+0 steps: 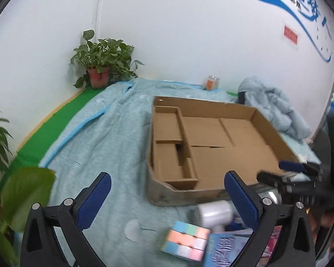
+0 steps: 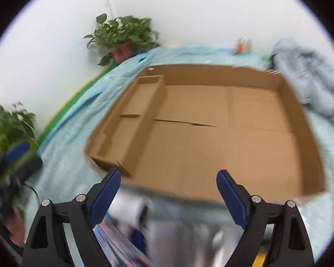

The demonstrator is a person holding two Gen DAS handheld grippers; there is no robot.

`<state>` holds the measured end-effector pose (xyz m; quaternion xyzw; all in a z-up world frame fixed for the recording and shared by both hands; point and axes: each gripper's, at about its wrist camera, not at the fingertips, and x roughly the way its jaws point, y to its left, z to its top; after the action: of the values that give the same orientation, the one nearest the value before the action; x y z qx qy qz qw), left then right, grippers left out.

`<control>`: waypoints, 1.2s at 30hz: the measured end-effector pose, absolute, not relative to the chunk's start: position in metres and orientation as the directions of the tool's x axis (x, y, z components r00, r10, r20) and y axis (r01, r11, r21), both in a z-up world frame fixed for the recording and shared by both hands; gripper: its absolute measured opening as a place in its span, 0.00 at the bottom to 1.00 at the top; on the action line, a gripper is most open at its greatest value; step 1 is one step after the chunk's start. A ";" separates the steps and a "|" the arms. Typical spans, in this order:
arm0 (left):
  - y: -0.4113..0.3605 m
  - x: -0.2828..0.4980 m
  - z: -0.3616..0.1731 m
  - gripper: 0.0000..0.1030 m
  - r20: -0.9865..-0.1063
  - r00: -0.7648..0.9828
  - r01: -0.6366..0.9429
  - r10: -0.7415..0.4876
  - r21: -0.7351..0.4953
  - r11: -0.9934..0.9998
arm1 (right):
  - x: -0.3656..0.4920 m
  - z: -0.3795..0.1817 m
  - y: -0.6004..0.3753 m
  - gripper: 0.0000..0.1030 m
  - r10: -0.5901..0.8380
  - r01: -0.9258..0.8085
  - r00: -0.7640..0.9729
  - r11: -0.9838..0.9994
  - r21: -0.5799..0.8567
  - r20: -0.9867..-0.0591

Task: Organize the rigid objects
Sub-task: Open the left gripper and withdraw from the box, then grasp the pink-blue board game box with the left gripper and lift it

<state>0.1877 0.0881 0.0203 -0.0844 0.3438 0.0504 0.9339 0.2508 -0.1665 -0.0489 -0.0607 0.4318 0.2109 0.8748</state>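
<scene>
Cube [image 1: 186, 241] (pastel squares) lies on the blue blanket [image 1: 104, 146] just in front of the box [image 1: 275, 131], nearest the left gripper [image 1: 167, 191]. Touching its right side is a blue booklet [image 1: 225, 249]; just behind both, a white cylinder [image 1: 213, 214], blurred. The box is open-topped cardboard w/ two small compartments down its left side and one big bay, nothing in them.

Left gripper hovers over the blanket, fingers wide, holding nothing. Right gripper [image 2: 168, 187] is at the box's near edge, fingers wide too, nothing between; it shows at the right of the left view.

Beyond: potted plant [image 1: 100, 66] in the corner by the wall, small jar [image 1: 210, 82] at the blanket's far edge, pale jacket [image 1: 271, 104] bunched right of the box, green mat [image 1: 55, 129] along the left.
</scene>
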 end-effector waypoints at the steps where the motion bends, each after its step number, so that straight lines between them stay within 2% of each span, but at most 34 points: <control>1: 0.085 0.184 0.020 0.72 -0.649 0.761 -0.144 0.021 -0.137 0.980 | 0.241 -0.047 -0.174 0.85 0.301 -0.418 0.564 0.907 0.049 -0.769; 2: 0.082 0.182 0.020 0.35 -0.653 0.757 -0.129 0.002 -0.147 0.981 | 0.229 -0.046 -0.178 0.84 0.284 -0.408 0.589 0.913 0.024 -0.756; 3: 0.074 0.180 0.018 0.15 -0.670 0.742 -0.121 -0.008 -0.146 0.982 | 0.219 -0.047 -0.180 0.83 0.264 -0.396 0.608 0.918 0.003 -0.748; 5: 0.056 0.173 0.014 0.14 -0.680 0.733 -0.147 0.031 -0.114 0.983 | 0.205 -0.050 -0.193 0.60 0.217 -0.355 0.636 0.934 -0.031 -0.741; 6: 0.045 0.166 0.014 0.20 -0.660 0.750 -0.146 0.036 -0.112 0.983 | 0.199 -0.051 -0.196 0.42 0.191 -0.339 0.643 0.940 -0.051 -0.742; 7: 0.041 0.164 0.015 0.29 -0.650 0.760 -0.139 0.030 -0.117 0.983 | 0.193 -0.053 -0.196 0.41 0.169 -0.327 0.646 0.943 -0.069 -0.744; 8: 0.033 0.160 0.014 0.71 -0.644 0.765 -0.138 0.027 -0.122 0.983 | 0.187 -0.054 -0.198 0.41 0.158 -0.322 0.650 0.943 -0.081 -0.743; 9: 0.030 0.158 0.015 1.00 -0.639 0.769 -0.137 0.026 -0.125 0.983 | 0.180 -0.054 -0.201 0.43 0.158 -0.322 0.658 0.943 -0.085 -0.736; 12: 0.018 0.146 0.014 0.98 -0.616 0.788 -0.103 -0.012 -0.151 0.983 | 0.162 -0.053 -0.211 0.91 0.180 -0.334 0.673 0.940 -0.077 -0.718; 19: 0.016 0.122 -0.003 0.98 -0.655 0.755 -0.072 -0.038 -0.140 0.988 | 0.131 -0.060 -0.226 0.99 0.223 -0.349 0.671 0.936 -0.035 -0.707; 25: 0.026 0.106 -0.018 0.98 -0.688 0.717 -0.024 -0.114 -0.188 0.982 | 0.112 -0.068 -0.230 0.99 0.252 -0.354 0.668 0.935 -0.001 -0.700; 29: 0.033 0.100 -0.023 0.98 -0.693 0.711 -0.026 -0.121 -0.198 0.980 | 0.103 -0.071 -0.228 0.99 0.264 -0.371 0.668 0.929 -0.003 -0.696; 32: 0.035 0.096 -0.026 0.98 -0.689 0.716 -0.033 -0.111 -0.192 0.981 | 0.094 -0.073 -0.223 0.99 0.255 -0.398 0.683 0.916 -0.056 -0.685; 34: 0.037 0.094 -0.027 0.98 -0.692 0.710 -0.025 -0.131 -0.211 0.977 | 0.087 -0.075 -0.223 0.99 0.305 -0.447 0.664 0.894 -0.036 -0.683; 36: 0.039 0.090 -0.033 0.87 -0.703 0.689 -0.006 -0.178 -0.251 0.968 | 0.079 -0.077 -0.227 0.99 0.377 -0.493 0.623 0.869 0.030 -0.685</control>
<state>0.0903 0.0389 -0.0329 -0.1174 0.3918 -0.0471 0.9113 0.0795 -0.2266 -0.0774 -0.0805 0.3602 0.2426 0.8972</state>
